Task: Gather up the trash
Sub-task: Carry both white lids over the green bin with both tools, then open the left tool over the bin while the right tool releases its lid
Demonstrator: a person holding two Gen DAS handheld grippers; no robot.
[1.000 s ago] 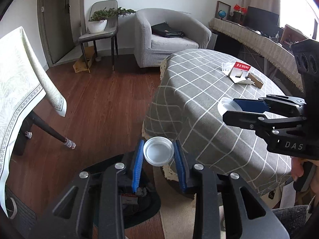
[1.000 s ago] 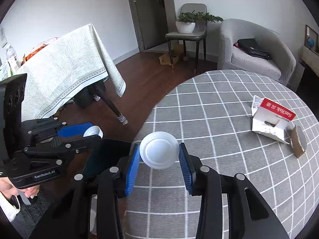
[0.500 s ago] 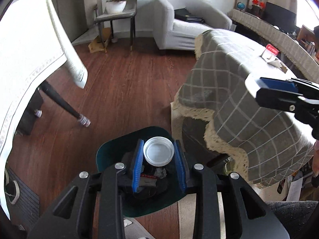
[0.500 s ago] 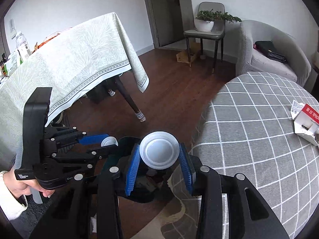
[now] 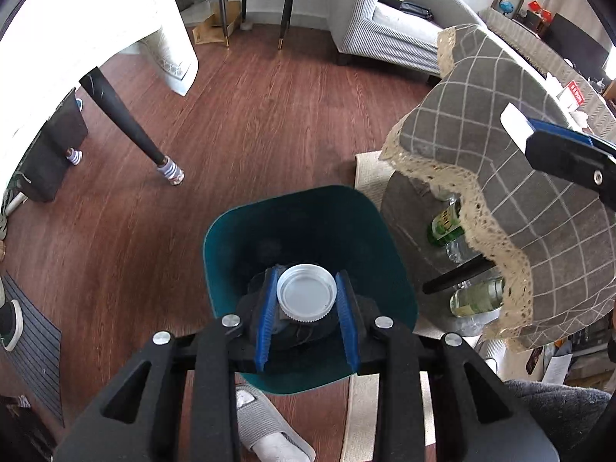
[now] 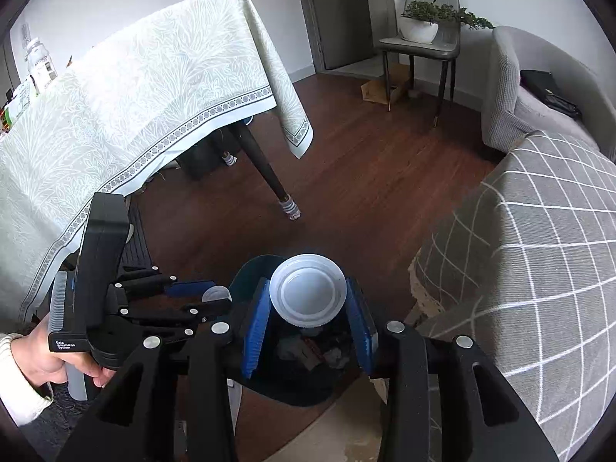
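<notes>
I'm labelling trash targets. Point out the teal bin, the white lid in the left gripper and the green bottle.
teal bin point(image 5: 215, 238), left wrist view, left rim.
white lid point(image 5: 306, 297), left wrist view, centre.
green bottle point(image 5: 444, 227), left wrist view, label.

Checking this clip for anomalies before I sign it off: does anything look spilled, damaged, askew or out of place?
Nothing spilled or damaged. Each claw grips a white lid, left claw and right claw, above the teal bin, which holds crumpled trash. One oddity: a grey slipper lies on the floor against the bin, and bottles stand under the checked tablecloth.
</notes>
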